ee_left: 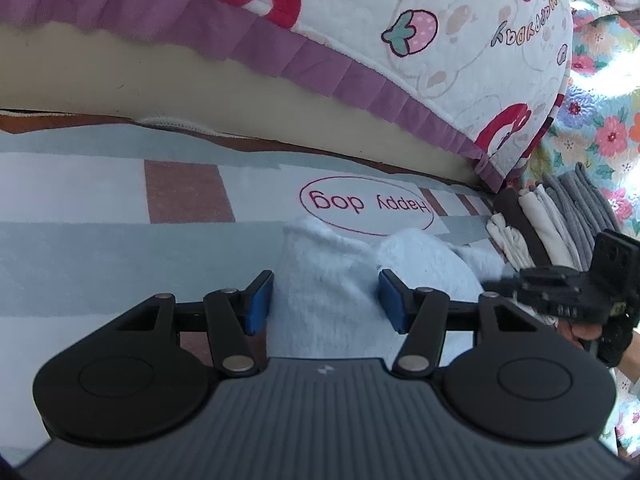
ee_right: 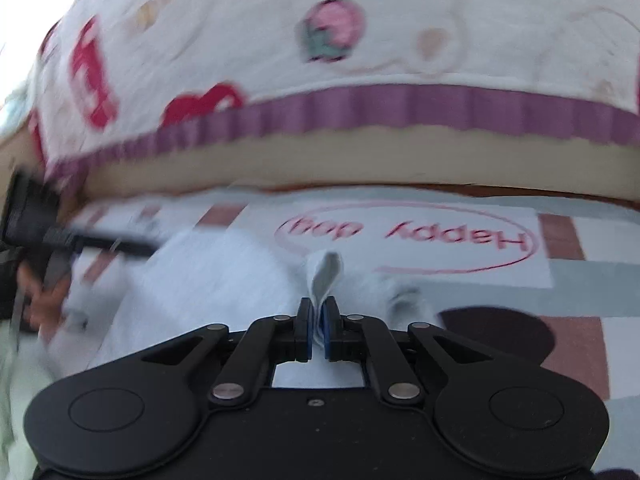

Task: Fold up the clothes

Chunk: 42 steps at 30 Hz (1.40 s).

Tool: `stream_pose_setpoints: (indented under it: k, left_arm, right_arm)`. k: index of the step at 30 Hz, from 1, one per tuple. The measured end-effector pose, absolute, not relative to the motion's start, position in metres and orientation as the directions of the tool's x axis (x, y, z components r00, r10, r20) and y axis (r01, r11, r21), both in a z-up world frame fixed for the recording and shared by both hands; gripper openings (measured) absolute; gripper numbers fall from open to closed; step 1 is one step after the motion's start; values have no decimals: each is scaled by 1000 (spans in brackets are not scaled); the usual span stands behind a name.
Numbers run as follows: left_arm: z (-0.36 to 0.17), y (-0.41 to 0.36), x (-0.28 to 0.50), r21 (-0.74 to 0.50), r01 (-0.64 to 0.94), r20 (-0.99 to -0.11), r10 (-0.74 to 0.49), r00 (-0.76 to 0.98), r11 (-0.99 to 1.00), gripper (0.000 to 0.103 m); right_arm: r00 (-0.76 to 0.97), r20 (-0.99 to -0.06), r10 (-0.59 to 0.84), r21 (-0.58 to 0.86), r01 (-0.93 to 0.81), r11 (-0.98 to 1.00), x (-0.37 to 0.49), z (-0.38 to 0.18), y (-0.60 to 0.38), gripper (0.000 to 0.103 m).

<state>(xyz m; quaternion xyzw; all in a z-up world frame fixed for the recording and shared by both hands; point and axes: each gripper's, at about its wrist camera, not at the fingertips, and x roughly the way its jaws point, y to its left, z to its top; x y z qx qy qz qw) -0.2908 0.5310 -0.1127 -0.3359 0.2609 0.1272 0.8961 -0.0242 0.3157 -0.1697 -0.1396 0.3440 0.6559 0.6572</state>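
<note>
Nearest in the left wrist view, the left gripper (ee_left: 325, 300) is seen with its blue pads (ee_left: 256, 304) spread wide apart. Nothing is held between them; a pale blue fleecy garment (ee_left: 332, 280) lies under and between the fingers, on a checked sheet (ee_left: 80, 216) of grey-blue, white and brown squares. Whether the pads touch the fabric cannot be told.

In the right wrist view, the right gripper (ee_right: 316, 328) is closed on a thin fold of the same pale blue garment (ee_right: 208, 280), and a small flap of the cloth stands up between the two pads. The rest of the garment is spread to the left of it, but this picture is blurred.

Just behind the garment, the words "Happy dog" (ee_left: 370, 202) are printed in red inside a red oval on the sheet; they are seen upside down in both views. To the right, a stack of folded clothes (ee_left: 556, 220) in white, brown and grey is placed beside the sheet.

Farther away, a white quilt (ee_left: 440, 40) with a purple frill is seen, with a strawberry (ee_left: 412, 30) picture. Upside-down letters are printed on it, but they cannot be read with certainty. A floral blanket (ee_left: 600, 128) is seen at the far right.
</note>
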Motion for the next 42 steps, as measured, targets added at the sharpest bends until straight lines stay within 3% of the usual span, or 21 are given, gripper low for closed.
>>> stream_pose_setpoints:
  k: [5, 9, 11, 12, 14, 27, 32, 34, 36, 37, 38, 42]
  left_arm:
    - [-114, 531, -290, -522, -415, -572, 55, 819, 745, 56]
    - [-117, 534, -291, -534, -420, -573, 51, 818, 733, 58]
    - [-118, 536, -291, -541, -422, -574, 48, 818, 728, 58]
    - [-119, 536, -291, -542, -422, -574, 47, 818, 727, 58]
    - [-119, 537, -291, -545, -422, -574, 44, 817, 724, 59]
    - [-124, 540, -294, -564, -426, -578, 31, 816, 708, 60]
    - [-125, 540, -295, -568, -426, -578, 28, 816, 704, 60]
    - [-124, 540, -294, -561, -427, -580, 31, 814, 709, 60]
    - [-123, 540, -294, -558, -431, -583, 34, 812, 709, 60]
    - [-123, 540, -294, -555, -434, -585, 38, 810, 710, 60]
    - [-123, 540, -294, -553, -437, -587, 41, 809, 710, 60]
    - [-122, 540, -295, -546, -446, -590, 52, 806, 709, 61]
  right_arm:
    - [-106, -703, 704, 171, -985, 23, -43, -168, 324, 8]
    - [-20, -685, 728, 90, -994, 57, -37, -158, 335, 12]
    - [12, -692, 721, 67, -995, 80, -32, -158, 343, 27]
    - [20, -692, 721, 57, -995, 82, -30, -159, 347, 28]
    - [42, -699, 714, 41, -994, 99, -25, -162, 353, 48]
    - [-52, -771, 634, 203, -965, 168, 5, -192, 405, 57]
    - [-51, -817, 574, 193, -963, 190, 12, -194, 415, 71]
    - [-68, -806, 587, 220, -957, 191, 14, -195, 411, 70]
    - [-89, -781, 618, 237, -958, 161, 12, -196, 405, 49]
    - [-76, -761, 644, 209, -969, 132, 8, -193, 401, 22]
    - [-56, -740, 670, 178, -977, 115, 2, -189, 397, 14]
    - [47, -621, 782, 114, -982, 150, -18, -164, 369, 13]
